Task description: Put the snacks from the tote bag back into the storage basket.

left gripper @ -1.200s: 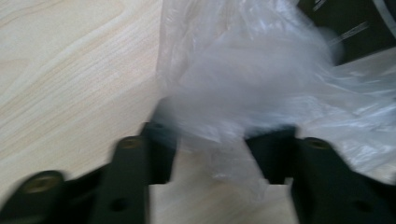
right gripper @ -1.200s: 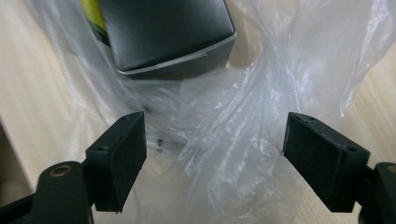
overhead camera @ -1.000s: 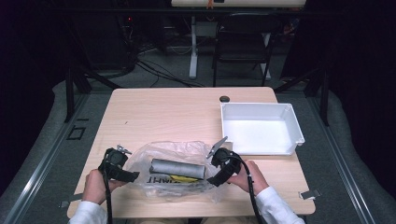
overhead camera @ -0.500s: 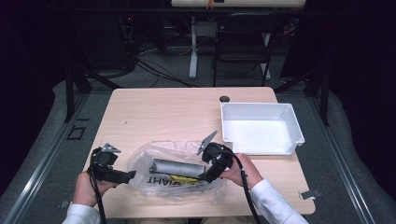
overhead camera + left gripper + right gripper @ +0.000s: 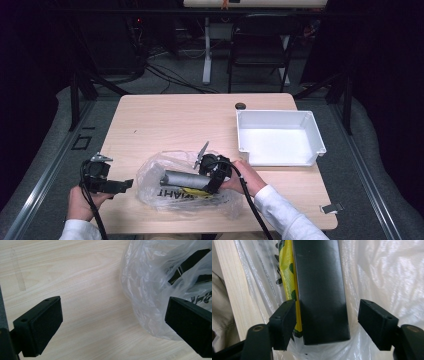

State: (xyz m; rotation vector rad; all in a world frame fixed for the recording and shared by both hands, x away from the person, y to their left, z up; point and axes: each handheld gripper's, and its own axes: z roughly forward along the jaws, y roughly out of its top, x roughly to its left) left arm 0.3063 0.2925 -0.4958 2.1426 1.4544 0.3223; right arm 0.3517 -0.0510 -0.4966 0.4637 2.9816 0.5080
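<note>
Two tools seen from above, left hand-held gripper (image 5: 131, 184) beside the clear plastic bag (image 5: 150, 175) on the worktop (image 5: 170, 125), right hand-held gripper (image 5: 207, 186) in its mouth; left gripper view, jaws just opened wide, empty; right gripper view, jaws just narrowing astride the dark box (image 5: 319, 290), not yet clamped, likely to draw it out.

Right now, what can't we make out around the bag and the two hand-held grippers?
- Yellow item: right gripper view, mostly hidden behind the dark box; high view too small.
- Bag print: high view, upside down and too small to read; left gripper view cuts it at the edge.
- Right hand-held gripper: whether its pads touch the box through the plastic bag, unclear.
- Left hand-held gripper: open, its right jaw cut by the frame edge.
</note>
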